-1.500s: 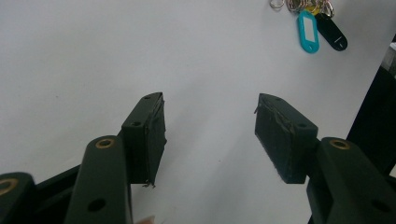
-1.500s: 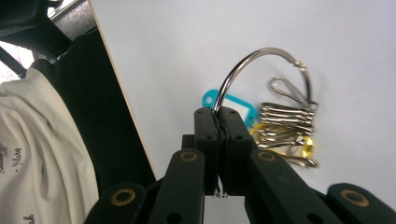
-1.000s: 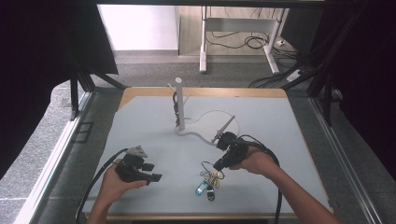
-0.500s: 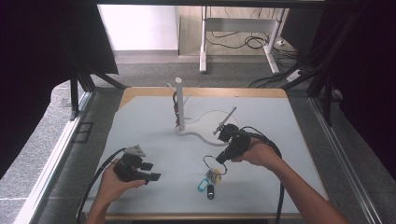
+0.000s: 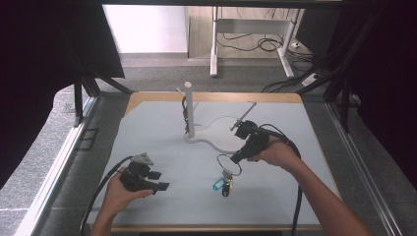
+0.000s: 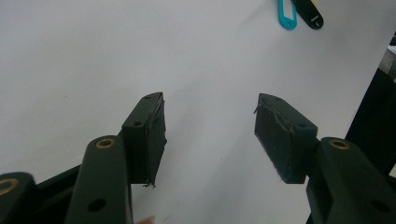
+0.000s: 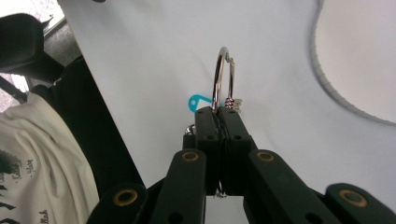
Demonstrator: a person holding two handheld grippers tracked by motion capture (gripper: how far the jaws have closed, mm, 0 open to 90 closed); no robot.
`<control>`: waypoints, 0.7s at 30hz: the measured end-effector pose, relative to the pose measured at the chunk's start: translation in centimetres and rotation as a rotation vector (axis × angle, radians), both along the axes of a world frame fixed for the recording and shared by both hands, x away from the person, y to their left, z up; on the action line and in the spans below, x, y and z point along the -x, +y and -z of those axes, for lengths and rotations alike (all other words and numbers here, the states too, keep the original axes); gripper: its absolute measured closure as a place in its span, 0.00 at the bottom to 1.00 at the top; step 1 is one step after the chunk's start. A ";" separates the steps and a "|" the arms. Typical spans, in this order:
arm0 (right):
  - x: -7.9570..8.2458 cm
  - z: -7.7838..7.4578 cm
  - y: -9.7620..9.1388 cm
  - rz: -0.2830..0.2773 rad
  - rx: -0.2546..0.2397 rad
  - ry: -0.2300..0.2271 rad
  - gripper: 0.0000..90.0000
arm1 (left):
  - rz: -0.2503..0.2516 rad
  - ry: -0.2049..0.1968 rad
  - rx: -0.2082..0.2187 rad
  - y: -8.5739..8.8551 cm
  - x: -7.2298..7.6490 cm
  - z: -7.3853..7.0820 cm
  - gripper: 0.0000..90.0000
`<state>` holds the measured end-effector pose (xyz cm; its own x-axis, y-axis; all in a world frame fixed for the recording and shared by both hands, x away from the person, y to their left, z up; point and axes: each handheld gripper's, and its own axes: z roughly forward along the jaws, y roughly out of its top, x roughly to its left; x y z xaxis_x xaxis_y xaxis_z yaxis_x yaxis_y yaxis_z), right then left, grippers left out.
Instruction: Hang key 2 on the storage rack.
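While my right tongs [image 7: 219,116] are pinching the metal key ring [image 7: 222,77], their jaws pressed flat together on its lower arc, the ring stands upright just above the tabletop [image 5: 162,132]. Below the ring hang a blue tag [image 5: 217,185] and a dark tag [image 5: 226,189], lying on the tabletop just on my side of it. Beyond the ring stands a white post [image 5: 189,109] on a curved white base [image 5: 216,132]; nothing lies between ring and post. My left tongs [image 6: 210,126] are spread wide over bare tabletop, well apart from the ring on its left, with nothing between the jaws. In the right gripper view my own jaws hide the ring's bottom and most of the tags. What hangs on the post is too small to make out.
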<state>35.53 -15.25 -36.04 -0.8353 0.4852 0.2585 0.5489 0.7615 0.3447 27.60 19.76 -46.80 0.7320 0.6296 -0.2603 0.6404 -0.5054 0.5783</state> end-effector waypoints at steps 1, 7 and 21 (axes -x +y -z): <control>-0.1 -0.1 -0.1 0.002 0.000 -0.002 0.98 | -0.001 0.000 0.000 0.0 0.0 0.0 0.48; -0.8 -1.0 -0.5 0.021 -0.008 -0.014 0.98 | -0.001 -0.001 0.002 0.0 0.0 0.0 0.48; -2.3 -3.3 -0.5 0.051 -0.012 -0.042 0.98 | 0.000 -0.001 0.005 0.0 0.0 0.0 0.48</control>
<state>37.82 -15.77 -32.76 -0.8196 0.5246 0.2302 0.5721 0.7282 0.3773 27.60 19.79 -46.80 0.7324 0.6282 -0.2625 0.6396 -0.5028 0.5814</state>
